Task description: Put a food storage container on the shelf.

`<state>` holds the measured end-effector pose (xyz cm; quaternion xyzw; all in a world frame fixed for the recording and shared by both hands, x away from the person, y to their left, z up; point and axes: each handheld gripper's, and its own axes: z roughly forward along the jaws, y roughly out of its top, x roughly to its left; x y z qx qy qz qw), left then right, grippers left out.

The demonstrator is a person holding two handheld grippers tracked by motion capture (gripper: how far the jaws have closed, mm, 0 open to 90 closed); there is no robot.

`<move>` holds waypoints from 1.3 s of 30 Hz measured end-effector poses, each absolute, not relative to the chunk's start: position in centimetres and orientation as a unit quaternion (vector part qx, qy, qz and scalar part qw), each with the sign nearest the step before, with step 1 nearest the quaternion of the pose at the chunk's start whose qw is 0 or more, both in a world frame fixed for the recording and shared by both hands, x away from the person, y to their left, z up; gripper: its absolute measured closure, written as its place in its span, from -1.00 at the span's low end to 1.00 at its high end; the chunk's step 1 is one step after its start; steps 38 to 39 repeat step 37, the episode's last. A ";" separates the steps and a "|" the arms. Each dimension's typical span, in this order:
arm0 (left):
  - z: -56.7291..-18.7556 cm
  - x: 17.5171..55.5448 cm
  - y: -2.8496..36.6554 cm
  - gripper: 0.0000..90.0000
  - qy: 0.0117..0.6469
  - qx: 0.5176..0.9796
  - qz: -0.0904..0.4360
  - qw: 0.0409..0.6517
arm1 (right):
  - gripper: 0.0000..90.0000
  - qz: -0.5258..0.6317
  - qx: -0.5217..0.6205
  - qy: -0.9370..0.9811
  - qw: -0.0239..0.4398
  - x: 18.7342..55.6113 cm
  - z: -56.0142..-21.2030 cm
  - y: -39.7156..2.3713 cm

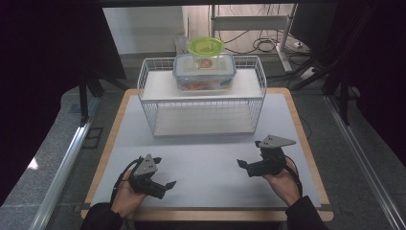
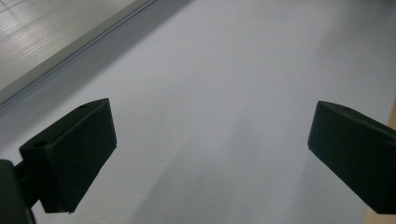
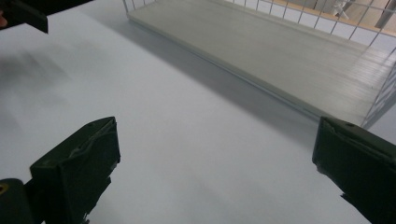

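On the white mat (image 1: 210,158) that covers the wooden table (image 1: 306,143), a person holds 2 black grippers low over the near part of the surface, one in each hand. The left gripper (image 1: 168,185) sits at the near left, its jaws pointing toward the middle of the mat; in the left gripper view its jaws stand wide apart with nothing between them but bare mat. The right gripper (image 1: 241,165) sits at the near right, its jaws pointing toward the left one, and in the right gripper view its jaws (image 3: 215,172) are likewise spread wide and hold nothing. The 2 grippers are well apart from each other, with open mat between them.

Behind them, at the far half of the table, stands a white wire rack (image 1: 148,96) with 2 shelves. On its upper shelf rests a clear food container (image 1: 205,79) with a blue-rimmed lid; something red shows through its wall. On that lid sits a smaller round container with a green lid (image 1: 206,46). The lower shelf (image 3: 261,51) of the rack shows as a pale board in the right gripper view, ahead of the open jaws. Both grippers are well apart from the rack and touch nothing on it.
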<state>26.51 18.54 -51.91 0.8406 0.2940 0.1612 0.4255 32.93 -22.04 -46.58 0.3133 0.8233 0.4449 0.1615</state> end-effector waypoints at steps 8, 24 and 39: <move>-51.9 26.5 18.5 -0.97 0.293 0.842 0.160 0.423 | -0.99 0.428 0.317 0.829 0.169 32.0 -47.9 -22.5; -52.1 26.5 18.3 -0.97 0.292 0.848 0.162 0.412 | -0.99 0.372 0.339 0.848 0.167 30.9 -50.5 -23.5; -52.2 26.6 18.2 -0.97 0.291 0.851 0.165 0.404 | -0.99 0.332 0.342 0.864 0.159 31.0 -51.3 -23.3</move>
